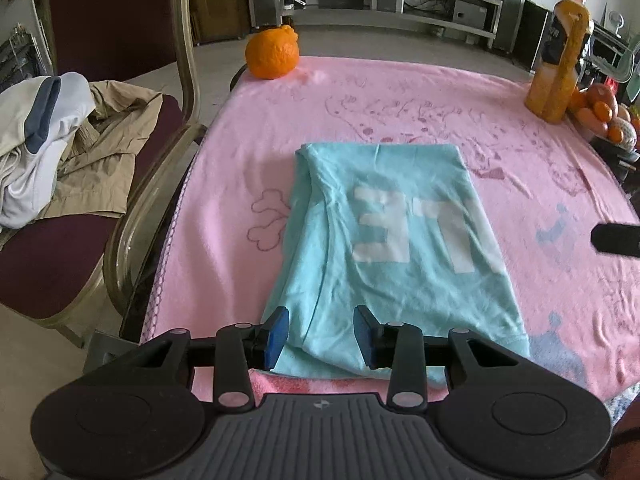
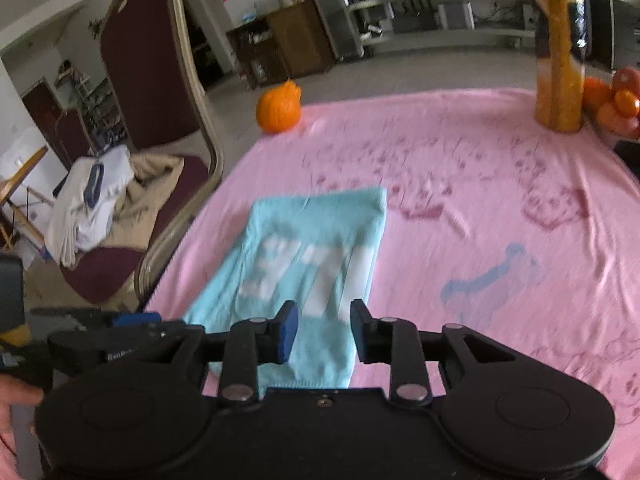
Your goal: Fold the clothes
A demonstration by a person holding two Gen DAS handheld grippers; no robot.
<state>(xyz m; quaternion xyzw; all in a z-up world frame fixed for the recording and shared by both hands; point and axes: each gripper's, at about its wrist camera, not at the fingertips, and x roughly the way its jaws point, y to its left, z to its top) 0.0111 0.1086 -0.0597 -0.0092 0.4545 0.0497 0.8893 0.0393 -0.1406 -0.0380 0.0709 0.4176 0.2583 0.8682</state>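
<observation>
A light blue T-shirt (image 1: 392, 240) with white letters lies folded into a long strip on the pink blanket (image 1: 240, 140). My left gripper (image 1: 322, 332) hovers over the shirt's near edge, its blue pads (image 1: 278, 336) apart and nothing pinched between them. In the right wrist view the same shirt (image 2: 312, 248) runs away from me, and my right gripper (image 2: 324, 332) stands open above its near end, also holding nothing. The left gripper (image 2: 120, 332) shows at the left edge there, with a hand (image 2: 16, 400) below it. This view is blurred.
A big orange fruit (image 1: 272, 54) sits at the blanket's far left corner. A juice bottle (image 1: 560, 68) and a bowl of fruit (image 1: 604, 116) stand at the far right. A chair (image 1: 120, 20) on the left holds a pile of clothes (image 1: 60, 140).
</observation>
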